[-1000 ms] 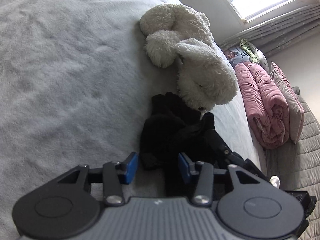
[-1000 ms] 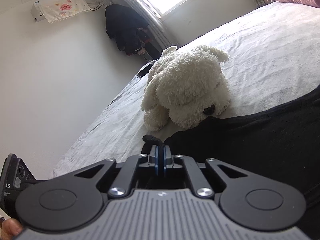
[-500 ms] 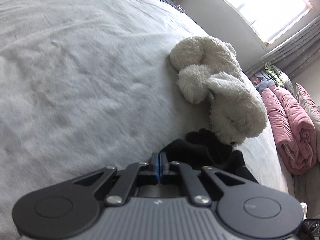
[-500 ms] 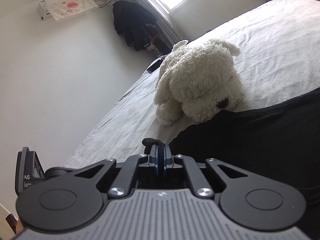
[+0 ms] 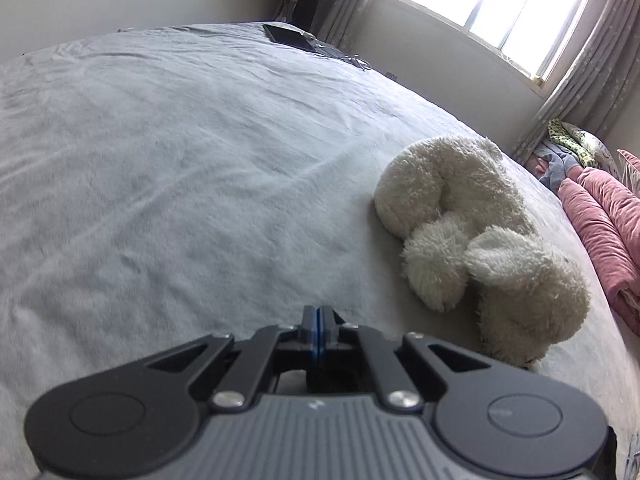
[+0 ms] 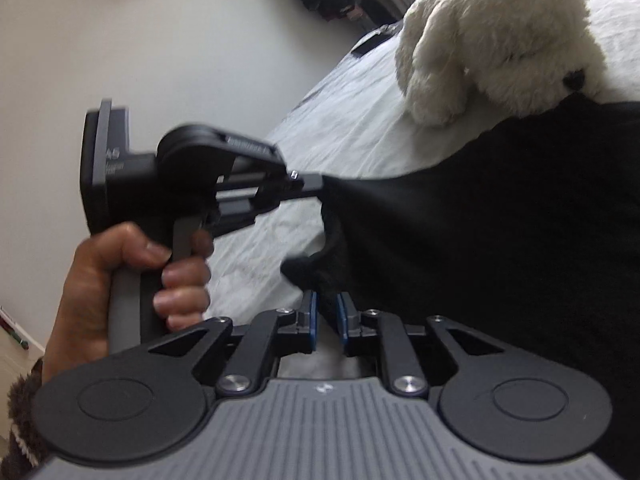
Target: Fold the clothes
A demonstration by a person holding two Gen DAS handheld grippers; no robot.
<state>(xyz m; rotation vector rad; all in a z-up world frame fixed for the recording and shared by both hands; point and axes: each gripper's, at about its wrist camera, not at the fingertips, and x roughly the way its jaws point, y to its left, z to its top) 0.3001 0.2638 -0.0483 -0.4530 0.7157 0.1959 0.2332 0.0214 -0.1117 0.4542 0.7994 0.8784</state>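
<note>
A: What colour is the garment (image 6: 500, 220)?
B: Plain black. The plush dog (image 5: 480, 248) is cream-white with a black nose.
A: And the bedsheet (image 5: 180, 160)?
B: Pale grey. The folded quilt (image 5: 600, 220) is dusty pink; both grippers' pads (image 6: 313, 322) are blue.

A black garment (image 6: 500, 232) of soft, plain fabric hangs stretched above the bed, one edge pulled to a taut point while a loose, crumpled corner droops lower down; its far edge lies against the plush toy.
</note>
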